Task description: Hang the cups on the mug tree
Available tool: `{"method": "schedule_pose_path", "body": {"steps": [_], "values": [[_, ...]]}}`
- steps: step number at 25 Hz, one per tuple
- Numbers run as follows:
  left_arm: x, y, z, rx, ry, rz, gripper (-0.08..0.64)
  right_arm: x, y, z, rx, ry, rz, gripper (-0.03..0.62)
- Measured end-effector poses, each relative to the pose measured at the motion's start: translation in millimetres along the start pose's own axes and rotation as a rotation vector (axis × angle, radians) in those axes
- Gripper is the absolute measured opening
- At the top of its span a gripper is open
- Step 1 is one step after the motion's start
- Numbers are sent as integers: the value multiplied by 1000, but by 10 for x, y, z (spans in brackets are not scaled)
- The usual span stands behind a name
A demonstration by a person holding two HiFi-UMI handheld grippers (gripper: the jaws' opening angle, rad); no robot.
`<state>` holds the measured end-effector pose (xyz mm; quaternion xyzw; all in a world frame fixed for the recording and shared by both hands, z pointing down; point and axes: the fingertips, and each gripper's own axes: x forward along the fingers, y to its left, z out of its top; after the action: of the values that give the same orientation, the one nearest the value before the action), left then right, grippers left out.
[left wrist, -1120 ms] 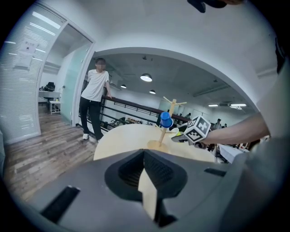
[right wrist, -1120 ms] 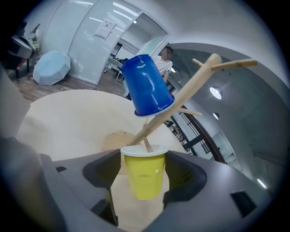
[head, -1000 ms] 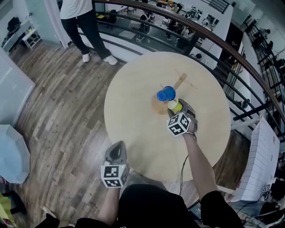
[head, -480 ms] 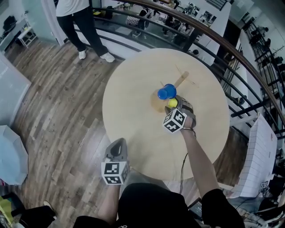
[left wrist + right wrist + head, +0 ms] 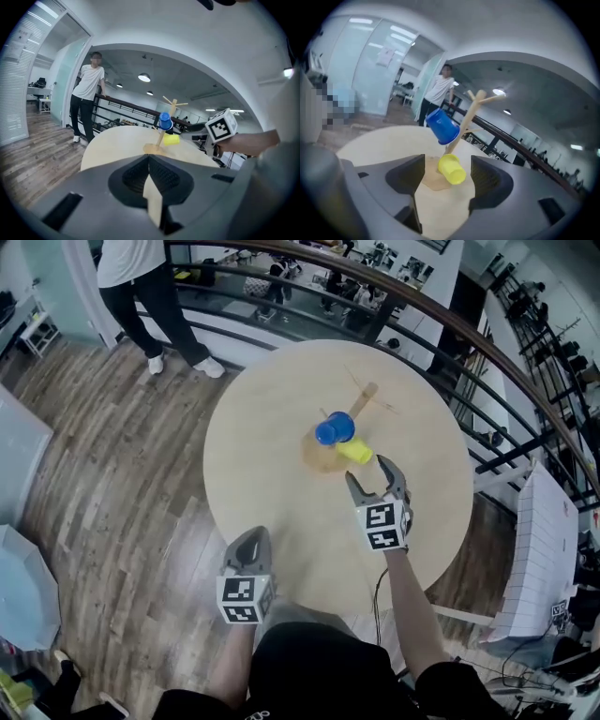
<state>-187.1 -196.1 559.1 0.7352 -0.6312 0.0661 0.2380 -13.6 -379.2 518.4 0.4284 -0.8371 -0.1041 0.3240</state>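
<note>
Backing off from the mug tree [image 5: 364, 397], the right gripper [image 5: 370, 474] has come away from the yellow cup [image 5: 355, 452], which it was right up against a second ago. It now sits on the person's side of the tree, apart from both cups. Its jaws are spread wide with nothing held; in the right gripper view the yellow cup shows through the gap, beyond the pads and untouched.

That yellow cup is small, plain and bright. It lies tilted against the lower part of the tree's stem, just above the round wooden base, and the peg carrying it cannot be made out. The blue cup [image 5: 333, 429] hangs higher on the same stem, also tilted, on the side away from the yellow one. Bare pale wooden pegs branch out above it at the top of the tree.

The tree stands near the middle of the round, light tabletop [image 5: 272, 427]. The left gripper [image 5: 251, 538] is well away from the tree, at the tabletop's near edge, with its jaws pressed together on nothing. Far beyond the tree, a person [image 5: 141, 287] stands on the wooden floor [image 5: 112, 456] by a railing [image 5: 441, 315].
</note>
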Motion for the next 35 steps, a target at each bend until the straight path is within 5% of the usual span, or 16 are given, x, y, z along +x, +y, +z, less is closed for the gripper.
{"method": "schedule_pose_path", "body": {"steps": [4, 6, 7, 13, 35], "values": [[53, -212, 22, 24, -3, -65, 12, -827, -131, 53, 396, -202, -70, 178], [93, -310, 51, 39, 0, -98, 12, -1172, 10, 56, 563, -301, -32, 8], [109, -363, 65, 47, 1, -114, 12, -1284, 136, 27, 607, -323, -2, 8], [41, -707, 270, 133, -37, -185, 12, -1465, 515, -153, 640, -299, -5, 8], [-191, -921, 459, 183, -101, -152, 12, -1698, 588, -106, 655, -336, -18, 8]]}}
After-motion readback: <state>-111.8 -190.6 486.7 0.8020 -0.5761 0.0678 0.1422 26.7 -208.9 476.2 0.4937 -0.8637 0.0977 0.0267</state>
